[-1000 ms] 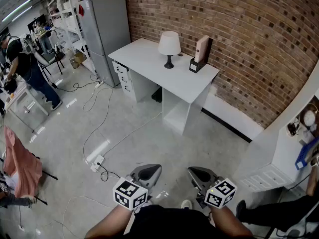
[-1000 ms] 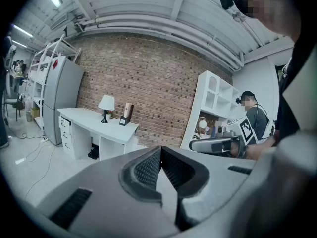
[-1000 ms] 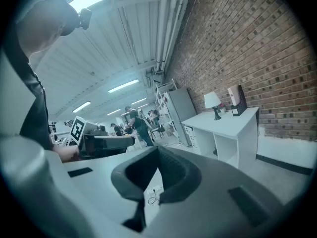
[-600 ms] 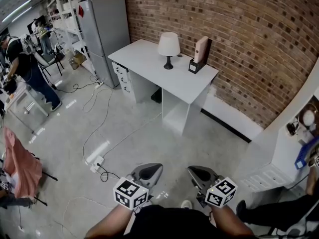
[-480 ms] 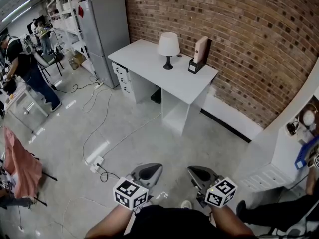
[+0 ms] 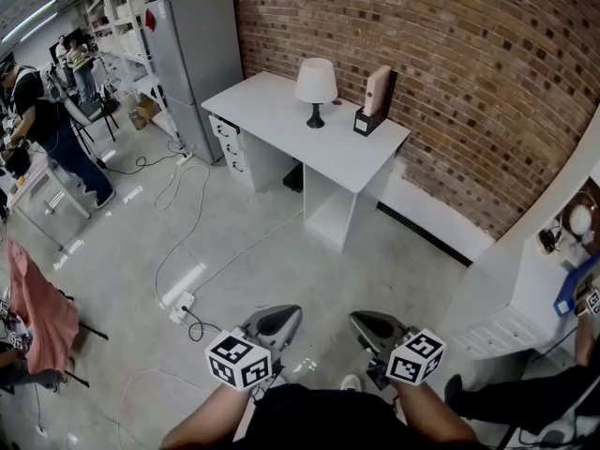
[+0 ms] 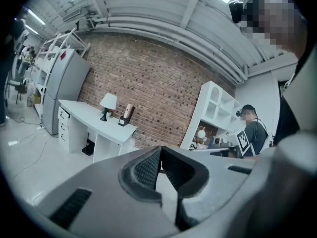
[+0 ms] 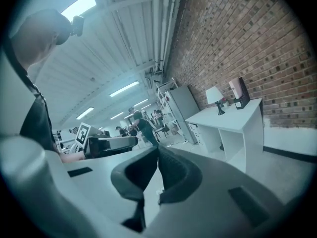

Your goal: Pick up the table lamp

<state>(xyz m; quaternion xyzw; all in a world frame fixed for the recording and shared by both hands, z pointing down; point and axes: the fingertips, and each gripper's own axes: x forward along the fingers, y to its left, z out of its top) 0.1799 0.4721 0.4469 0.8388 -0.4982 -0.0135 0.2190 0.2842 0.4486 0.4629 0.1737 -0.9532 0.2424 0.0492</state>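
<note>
Head view – the table lamp (image 6: 316,87) stands upright on the white bench (image 6: 272,125), toward the bench's far edge by the brick wall (image 6: 450,82). An upright beige box (image 6: 377,94) in a black holder sits just beside it on the bench. The left claw (image 6: 273,321) and right claw (image 6: 369,325) are held low, close to the person's body. They are well apart from the bench, with open floor (image 6: 272,242) between.

Left gripper view: the ribbed pads of this claw meet at the tip, closed on nothing. The lamp shows small and distant on the bench, beyond the tip and off to its left.

Right gripper view: this claw is likewise closed and empty, its pads touching. The bench with the lamp lies far off to the right against the brick wall.

Judged from this, the task is at its very start – the approach to the bench is not yet made. The next move calls for crossing the floor to the bench and opening one claw. A grip on the thin dark stem under the shade looks best, clear of the box beside it
</note>
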